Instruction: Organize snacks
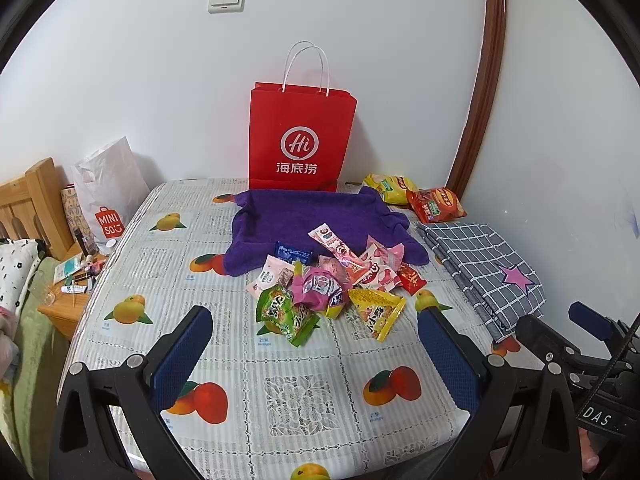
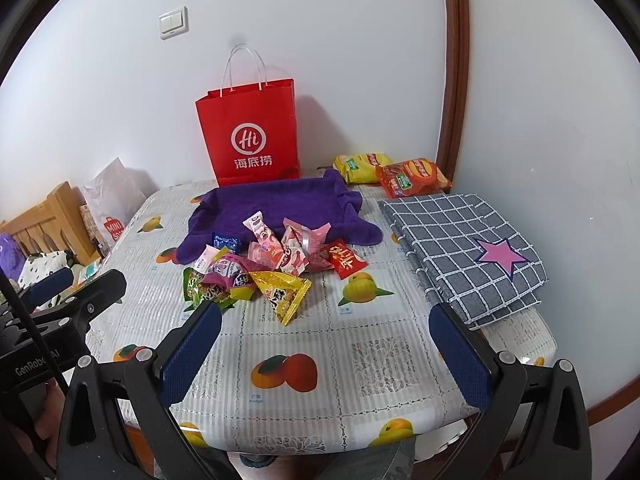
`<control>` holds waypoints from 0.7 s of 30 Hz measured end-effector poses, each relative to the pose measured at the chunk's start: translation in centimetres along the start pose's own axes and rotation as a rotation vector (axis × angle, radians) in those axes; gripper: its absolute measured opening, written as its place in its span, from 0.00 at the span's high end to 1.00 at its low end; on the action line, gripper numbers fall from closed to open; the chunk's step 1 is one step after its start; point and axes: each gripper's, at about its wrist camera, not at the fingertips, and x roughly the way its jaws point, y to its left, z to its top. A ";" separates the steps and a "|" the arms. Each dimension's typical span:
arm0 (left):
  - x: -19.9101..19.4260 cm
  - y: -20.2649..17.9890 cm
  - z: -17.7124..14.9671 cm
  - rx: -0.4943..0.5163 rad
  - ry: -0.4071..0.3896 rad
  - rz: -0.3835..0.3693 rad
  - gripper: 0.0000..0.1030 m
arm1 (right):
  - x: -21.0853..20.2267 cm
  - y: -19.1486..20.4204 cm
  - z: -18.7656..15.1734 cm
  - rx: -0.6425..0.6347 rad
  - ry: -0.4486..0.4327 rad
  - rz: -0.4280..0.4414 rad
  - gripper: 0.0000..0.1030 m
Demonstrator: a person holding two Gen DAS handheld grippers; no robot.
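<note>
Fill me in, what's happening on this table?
Nothing is being handled yet. A person holds both grippers, left gripper and right gripper, open above the near table edge. A snack pile lies loose beside a purple towel; the red paper bag stands behind it.

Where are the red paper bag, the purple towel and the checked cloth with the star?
red paper bag [image 1: 300, 136]: left wrist view, on its front logo.
purple towel [image 1: 312, 216]: left wrist view, on its middle.
checked cloth [image 2: 452, 224]: right wrist view, on its top fold.
</note>
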 end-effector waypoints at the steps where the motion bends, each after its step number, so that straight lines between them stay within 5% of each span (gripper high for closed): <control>1: 0.0 0.0 0.0 -0.001 0.001 -0.001 0.00 | 0.0 -0.1 0.0 0.002 0.001 0.002 0.00; 21: 0.1 0.1 0.2 -0.005 0.007 -0.009 0.00 | -0.3 0.0 0.0 0.002 -0.005 0.000 0.00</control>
